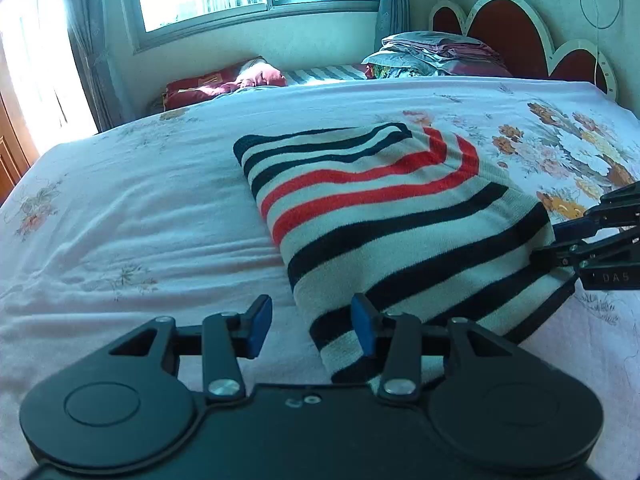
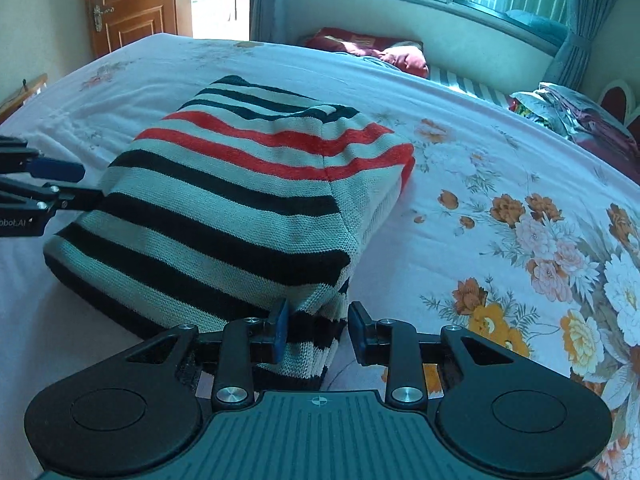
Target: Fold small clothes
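Floral bedsheet [image 1: 140, 200] bears one folded striped sweater [image 1: 380, 208].

A sweater [image 1: 384, 216] striped white, navy and red lies on a pale floral-print bedsheet [image 1: 140, 200].

Sweater [image 1: 384, 216] on bed [image 1: 140, 208]

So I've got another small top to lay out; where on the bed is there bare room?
Open sheet left of the striped sweater, toward the door; more on the flowered sheet to its right. The headboard end is crowded with folded bedding.
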The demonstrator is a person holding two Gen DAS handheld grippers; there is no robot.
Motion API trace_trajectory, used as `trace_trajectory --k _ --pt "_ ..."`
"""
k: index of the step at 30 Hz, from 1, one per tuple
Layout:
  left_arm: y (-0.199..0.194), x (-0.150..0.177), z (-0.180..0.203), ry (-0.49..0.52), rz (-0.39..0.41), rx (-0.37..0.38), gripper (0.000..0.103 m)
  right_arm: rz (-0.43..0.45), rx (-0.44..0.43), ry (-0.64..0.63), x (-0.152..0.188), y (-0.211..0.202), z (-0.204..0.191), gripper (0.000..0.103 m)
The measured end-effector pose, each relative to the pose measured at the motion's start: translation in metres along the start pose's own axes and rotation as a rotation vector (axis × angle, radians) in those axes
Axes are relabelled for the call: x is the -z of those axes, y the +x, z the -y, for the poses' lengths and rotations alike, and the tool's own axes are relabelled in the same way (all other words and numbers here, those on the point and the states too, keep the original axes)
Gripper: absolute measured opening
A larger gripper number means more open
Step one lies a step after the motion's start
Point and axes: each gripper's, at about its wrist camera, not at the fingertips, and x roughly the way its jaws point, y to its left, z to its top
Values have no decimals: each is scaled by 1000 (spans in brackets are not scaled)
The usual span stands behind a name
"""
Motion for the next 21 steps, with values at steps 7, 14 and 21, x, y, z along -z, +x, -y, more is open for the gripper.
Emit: trace_trajectory --k 7,14,21 --pt "-12 31 1 -21 -40 -54 42 -9 -14 25 10 -9 2 32" --pt "-17 61 -1 -97 -75 -87 41 -14 -28 55 16 -8 2 32" --pt "-56 56 3 -228 84 -61 59 4 -35 66 23 -26 0 32"
